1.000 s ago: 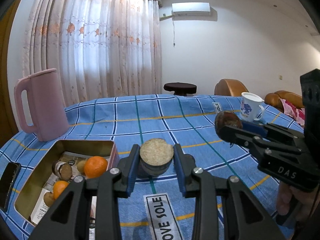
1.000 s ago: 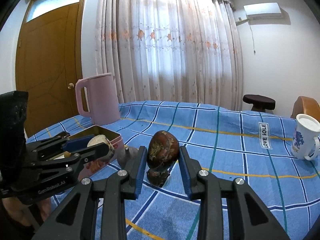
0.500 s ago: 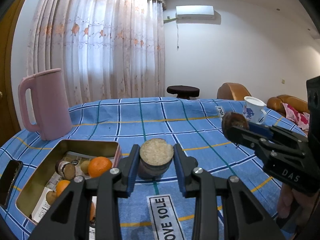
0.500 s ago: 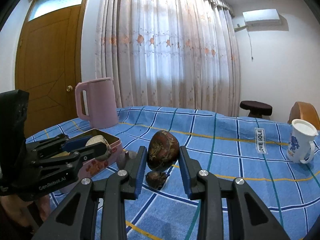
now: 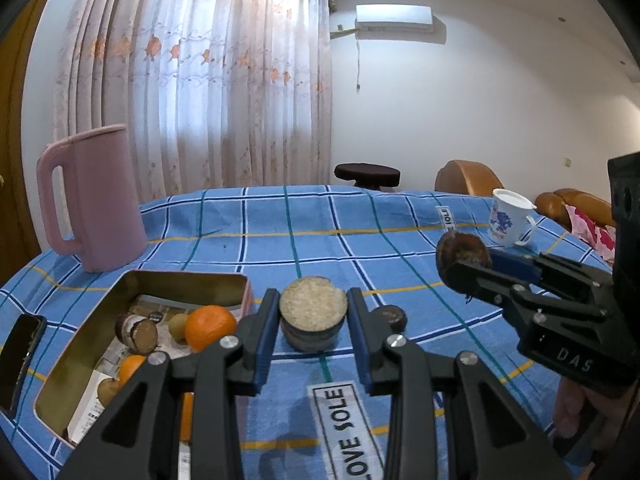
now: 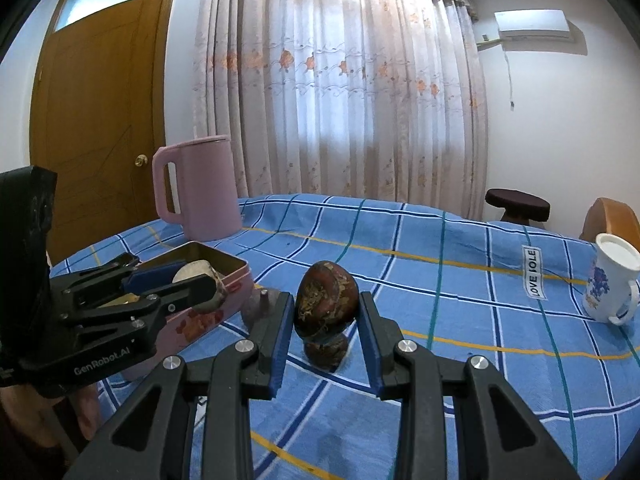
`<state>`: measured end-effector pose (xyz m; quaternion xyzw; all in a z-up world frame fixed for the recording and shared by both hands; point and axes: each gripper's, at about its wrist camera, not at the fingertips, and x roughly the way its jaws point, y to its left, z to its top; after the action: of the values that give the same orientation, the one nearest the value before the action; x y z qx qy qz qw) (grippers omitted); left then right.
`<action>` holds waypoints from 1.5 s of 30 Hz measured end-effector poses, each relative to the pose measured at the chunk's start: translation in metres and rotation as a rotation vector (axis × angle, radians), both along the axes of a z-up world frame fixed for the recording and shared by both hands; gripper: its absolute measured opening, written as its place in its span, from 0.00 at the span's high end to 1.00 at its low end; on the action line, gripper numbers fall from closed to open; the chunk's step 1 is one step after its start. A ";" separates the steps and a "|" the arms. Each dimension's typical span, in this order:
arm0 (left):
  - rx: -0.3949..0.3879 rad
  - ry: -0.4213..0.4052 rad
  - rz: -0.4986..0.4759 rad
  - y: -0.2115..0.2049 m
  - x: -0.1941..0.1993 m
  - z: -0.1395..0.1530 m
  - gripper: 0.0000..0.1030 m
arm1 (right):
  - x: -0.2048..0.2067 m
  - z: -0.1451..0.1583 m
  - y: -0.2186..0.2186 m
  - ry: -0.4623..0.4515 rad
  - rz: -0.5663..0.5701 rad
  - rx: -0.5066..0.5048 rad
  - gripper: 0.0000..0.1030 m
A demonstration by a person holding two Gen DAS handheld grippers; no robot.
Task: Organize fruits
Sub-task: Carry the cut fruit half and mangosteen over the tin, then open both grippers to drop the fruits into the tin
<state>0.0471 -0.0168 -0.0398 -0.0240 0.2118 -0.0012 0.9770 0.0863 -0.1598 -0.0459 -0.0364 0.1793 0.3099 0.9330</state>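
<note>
Now we pinch a cut brown fruit half (image 5: 313,316) in our left gripper (image 5: 313,334), a mottled dark oval fruit (image 6: 326,300) in our right gripper (image 6: 325,334); lower each gently into the gold tin box (image 5: 100,320).

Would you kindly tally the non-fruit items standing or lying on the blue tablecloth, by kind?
pink jug: 1
white mug: 1
metal tin: 1
dark phone: 1
Total: 4
</note>
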 end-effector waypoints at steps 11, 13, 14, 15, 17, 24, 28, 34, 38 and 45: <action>-0.026 0.022 0.097 0.054 -0.010 0.011 0.66 | 0.000 0.035 0.055 -0.034 0.120 -0.018 0.67; -0.021 0.030 0.125 0.065 -0.012 0.012 0.66 | 0.000 0.039 0.069 -0.034 0.145 -0.028 0.67; -0.025 0.039 0.141 0.073 -0.013 0.012 0.66 | 0.001 0.041 0.077 -0.031 0.160 -0.036 0.67; -0.031 0.048 0.154 0.081 -0.014 0.012 0.66 | 0.001 0.041 0.087 -0.028 0.174 -0.048 0.67; -0.033 0.057 0.176 0.092 -0.017 0.011 0.66 | 0.002 0.041 0.102 -0.019 0.200 -0.063 0.67; -0.044 0.105 0.231 0.122 -0.024 -0.003 0.66 | -0.001 0.024 0.156 0.022 0.287 -0.147 0.67; -0.057 0.127 0.242 0.131 -0.027 -0.011 0.66 | -0.001 0.008 0.177 0.059 0.315 -0.190 0.67; -0.061 0.152 0.245 0.137 -0.027 -0.021 0.66 | 0.006 -0.010 0.197 0.099 0.339 -0.236 0.67; -0.074 0.172 0.257 0.142 -0.026 -0.028 0.65 | 0.008 -0.018 0.205 0.128 0.360 -0.254 0.67; -0.102 0.162 0.245 0.143 -0.033 -0.025 0.51 | 0.009 -0.019 0.200 0.146 0.357 -0.233 0.55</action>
<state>0.0140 0.1258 -0.0651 -0.0993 0.2849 0.1093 0.9471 0.0949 0.0401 -0.0651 -0.1525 0.2716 0.4491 0.8374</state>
